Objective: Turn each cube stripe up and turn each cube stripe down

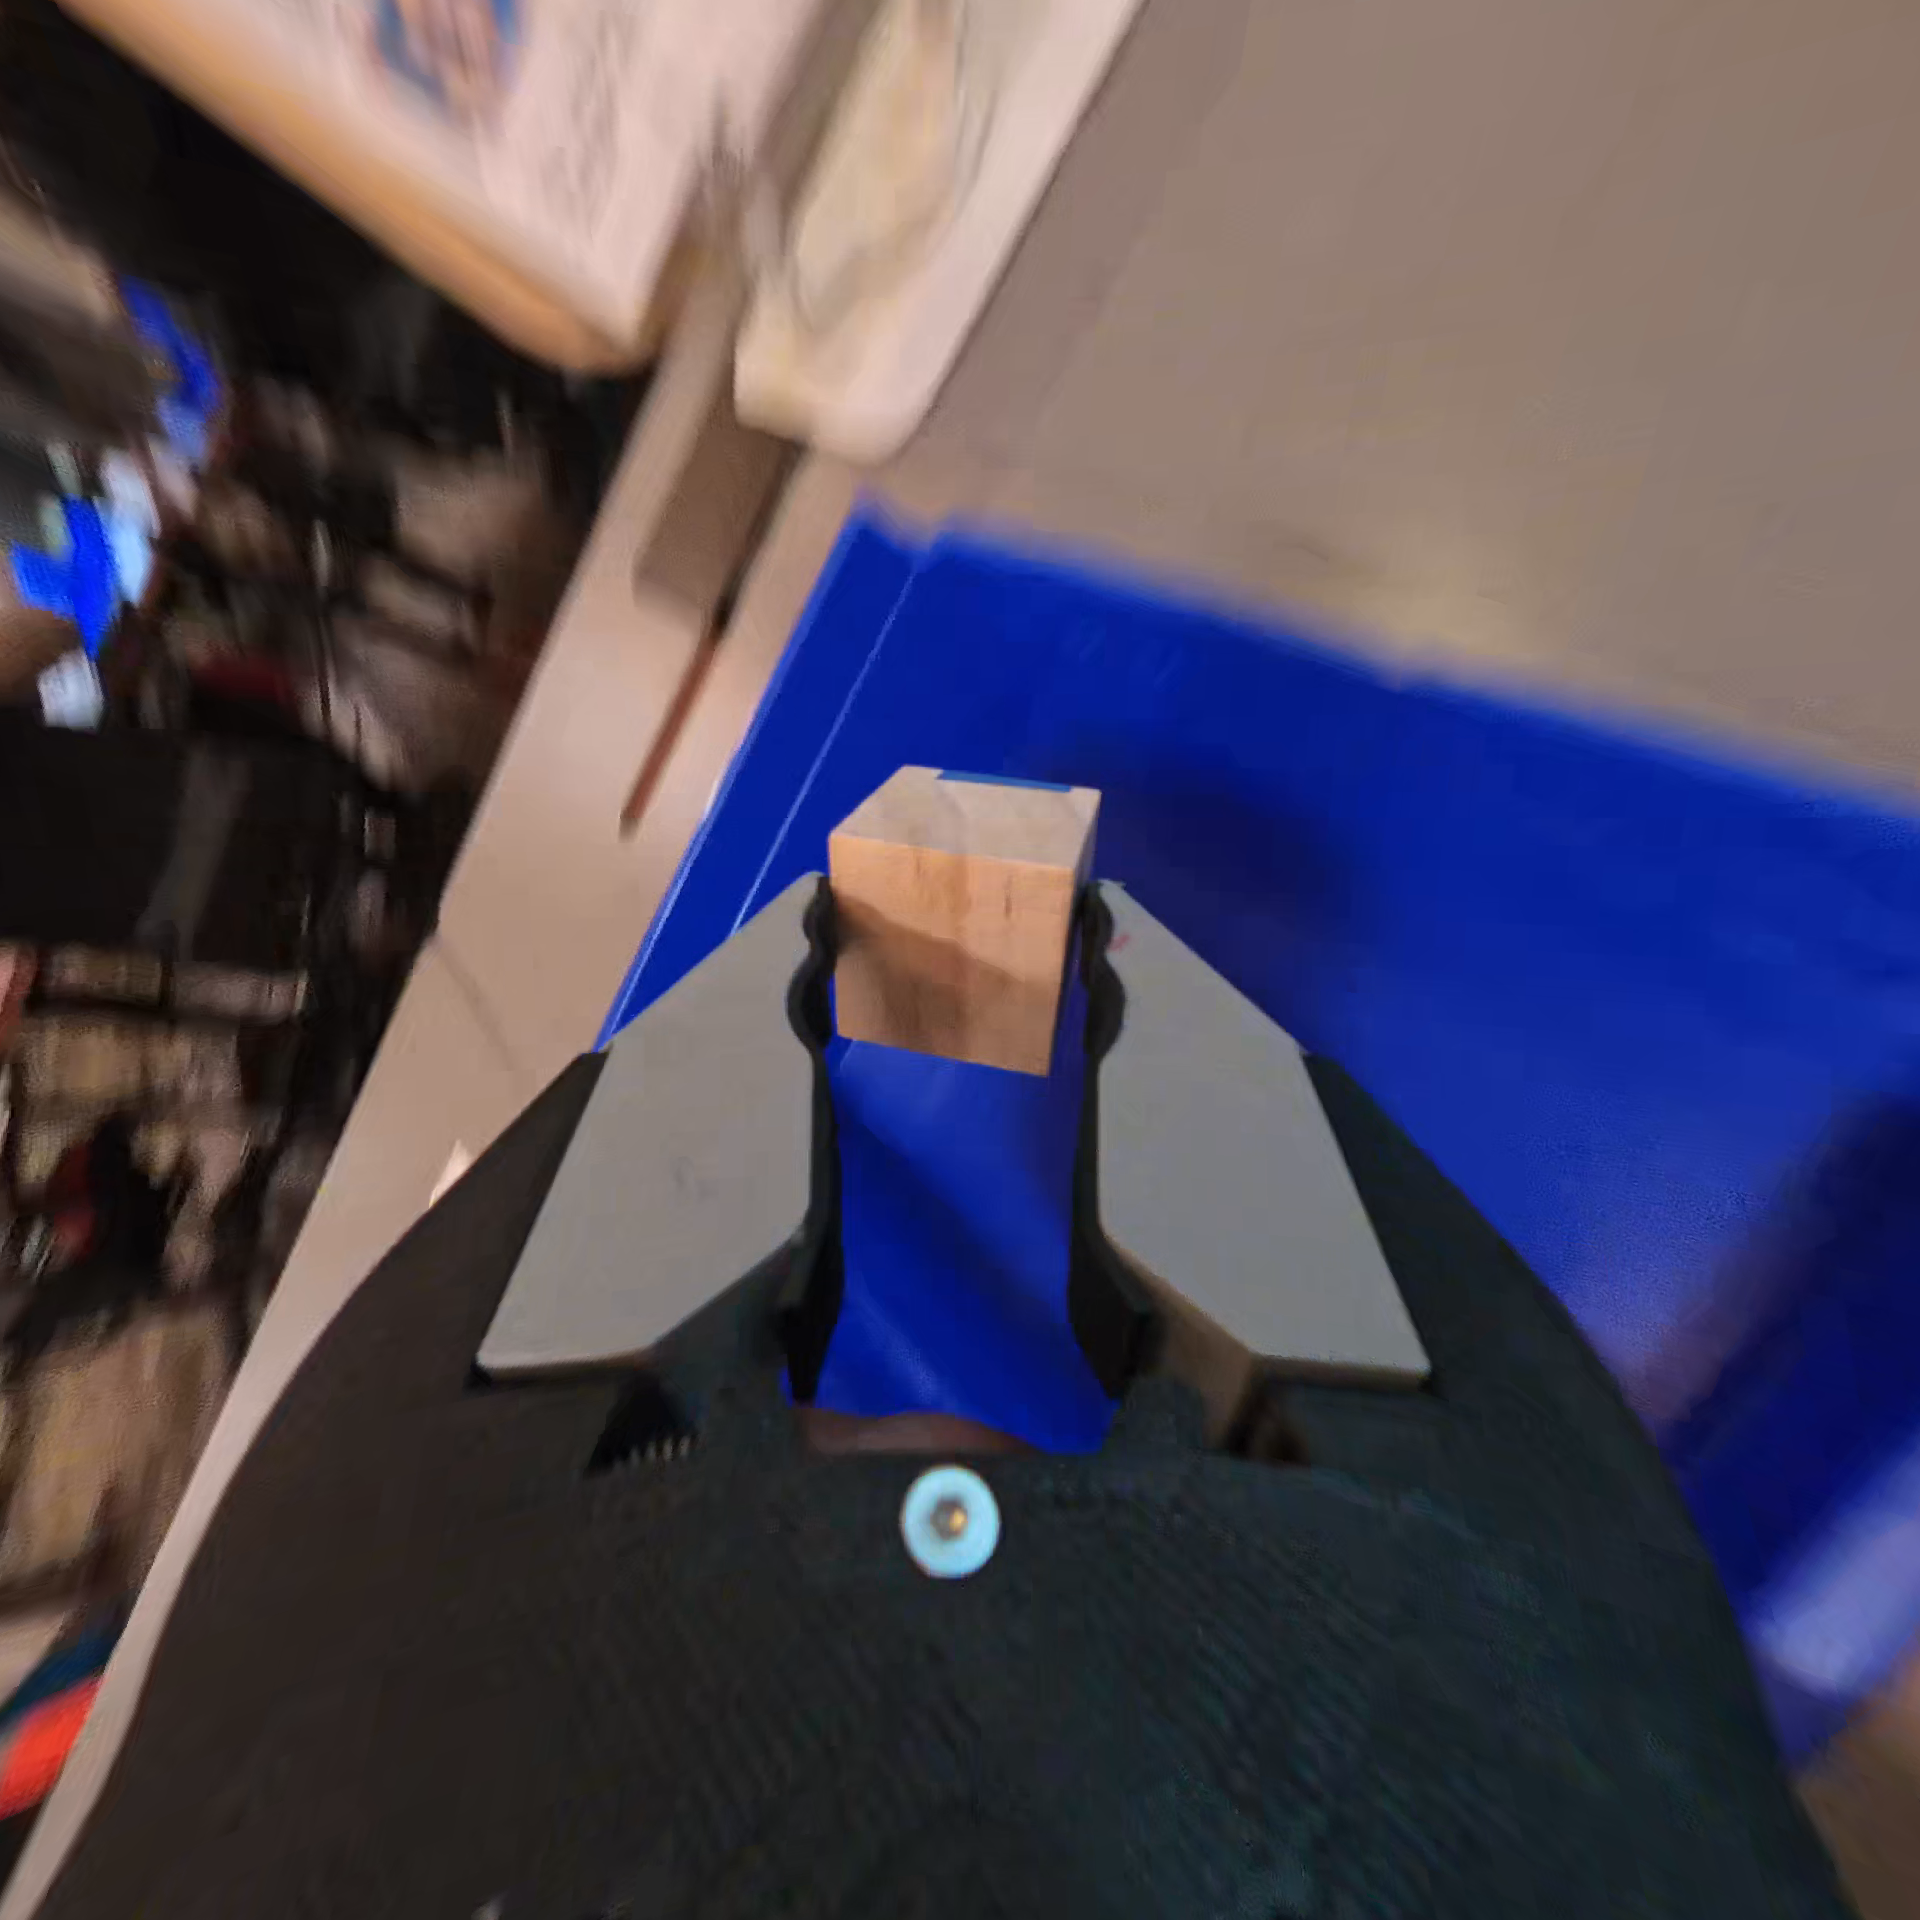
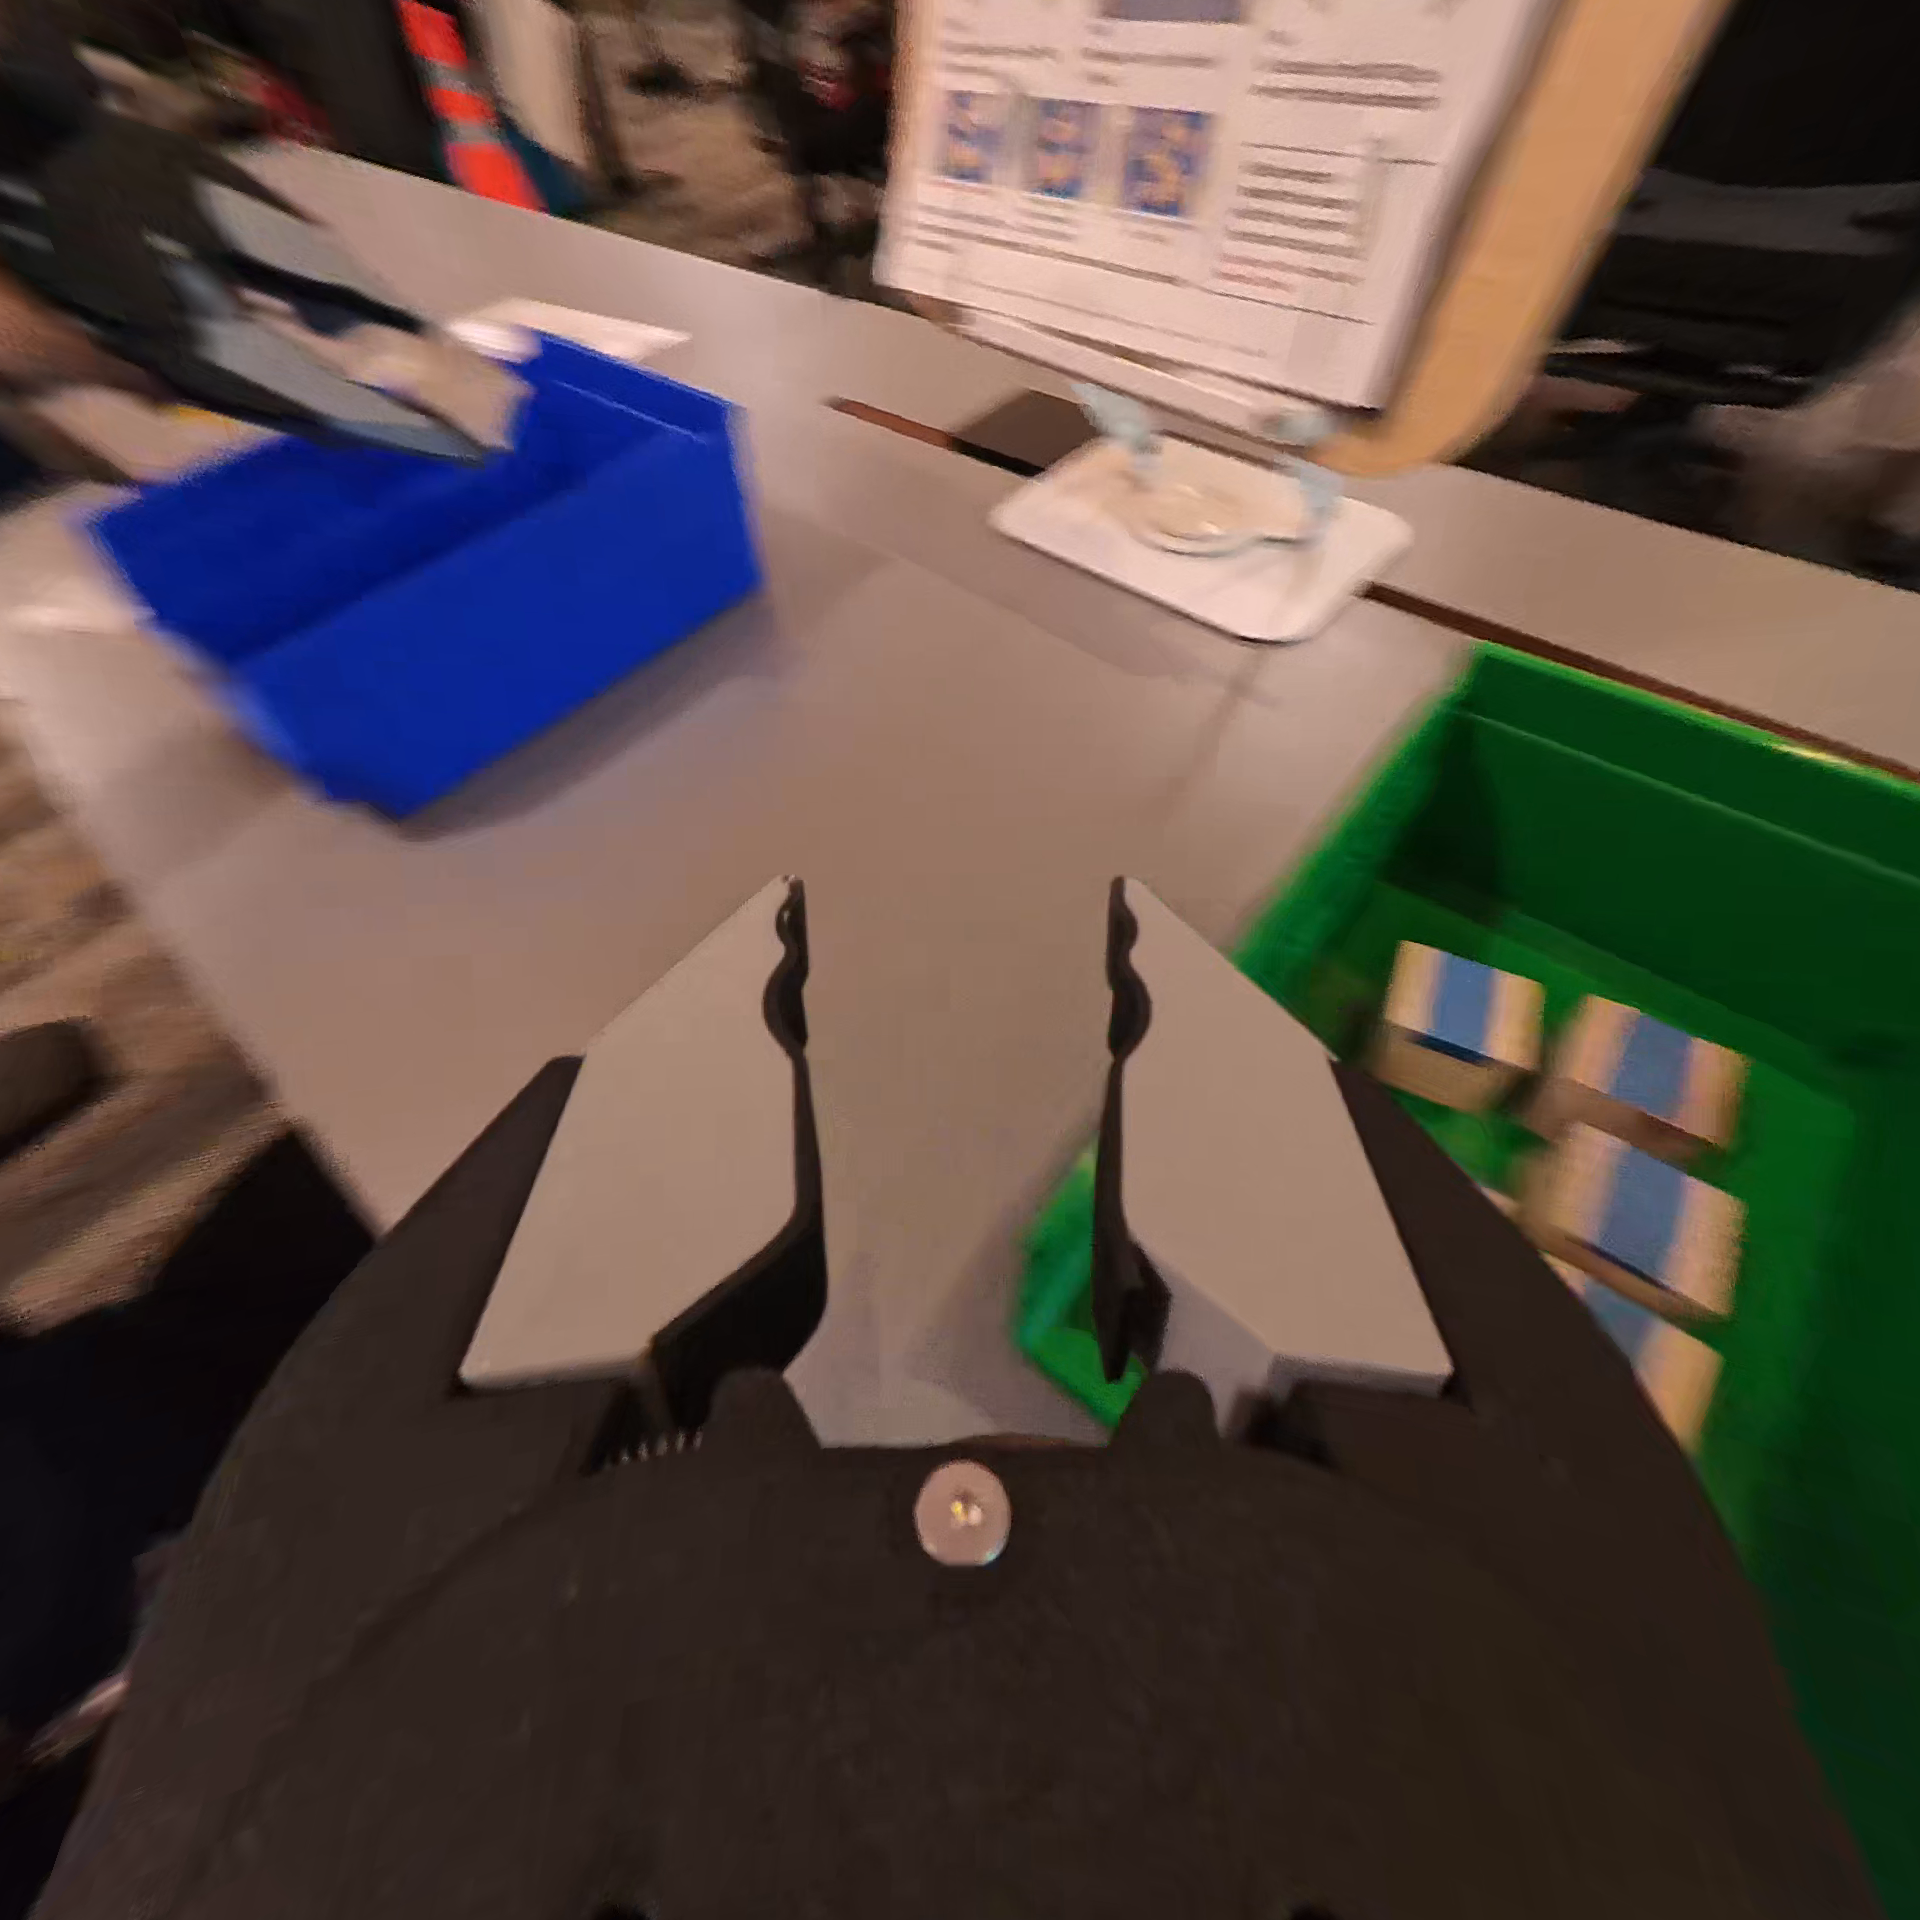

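Gripping a cube (image 1: 961,920) above the blue bin (image 1: 1351,831), the left gripper (image 1: 956,935) has jaws closed on it; its stripe seems turned away. The right gripper (image 2: 956,935) has jaws wide, near the green bin (image 2: 1558,831).

Left gripper (image 1: 956,940) jaws apparently clamped shut; right gripper (image 2: 956,935) jaws spread apart.

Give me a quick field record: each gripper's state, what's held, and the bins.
left gripper: jaws shut on wooden cube, held over blue bin
cube stripe: thin blue edge at the far top face; orientation unclear
right gripper: jaws open, empty, over grey table
green bin: blue-striped cubes inside, stripes up
image quality: motion blur
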{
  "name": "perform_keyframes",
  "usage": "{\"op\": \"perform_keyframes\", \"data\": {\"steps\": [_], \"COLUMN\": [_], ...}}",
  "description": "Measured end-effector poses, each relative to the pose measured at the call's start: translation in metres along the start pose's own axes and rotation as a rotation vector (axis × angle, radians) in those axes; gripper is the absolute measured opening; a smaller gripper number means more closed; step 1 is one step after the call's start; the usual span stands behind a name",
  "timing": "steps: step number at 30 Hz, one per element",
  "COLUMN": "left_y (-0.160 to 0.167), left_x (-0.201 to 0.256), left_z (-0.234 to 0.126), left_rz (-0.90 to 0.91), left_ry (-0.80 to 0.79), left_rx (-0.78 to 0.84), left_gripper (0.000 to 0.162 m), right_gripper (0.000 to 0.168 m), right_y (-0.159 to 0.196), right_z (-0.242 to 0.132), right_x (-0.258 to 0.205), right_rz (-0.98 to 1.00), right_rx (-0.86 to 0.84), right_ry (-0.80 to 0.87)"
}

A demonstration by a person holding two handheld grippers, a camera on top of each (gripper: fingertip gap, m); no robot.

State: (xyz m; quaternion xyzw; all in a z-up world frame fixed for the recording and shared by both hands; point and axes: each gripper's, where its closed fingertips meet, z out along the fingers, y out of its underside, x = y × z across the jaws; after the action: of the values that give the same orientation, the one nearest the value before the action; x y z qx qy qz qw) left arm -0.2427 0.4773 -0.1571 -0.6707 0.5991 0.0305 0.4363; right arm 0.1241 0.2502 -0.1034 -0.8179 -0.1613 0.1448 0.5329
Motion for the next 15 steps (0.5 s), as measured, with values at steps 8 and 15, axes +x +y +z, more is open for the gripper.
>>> {"op": "perform_keyframes", "data": {"steps": [8, 15], "left_y": [-0.122, -0.168], "left_x": [0.147, 0.218], "left_z": [-0.125, -0.177], "left_rz": [0.132, 0.249], "left_ry": [-0.006, -0.02], "left_rx": [0.701, 1.071], "left_gripper": [0.045, 0.045], "right_gripper": [0.066, 0.066], "right_y": [-0.016, -0.009], "right_z": [0.007, 0.015], "right_x": [-0.168, -0.247], "right_rz": [0.109, 0.264], "right_rx": [0.04, -0.021], "right_ry": [-0.723, -1.022]}}
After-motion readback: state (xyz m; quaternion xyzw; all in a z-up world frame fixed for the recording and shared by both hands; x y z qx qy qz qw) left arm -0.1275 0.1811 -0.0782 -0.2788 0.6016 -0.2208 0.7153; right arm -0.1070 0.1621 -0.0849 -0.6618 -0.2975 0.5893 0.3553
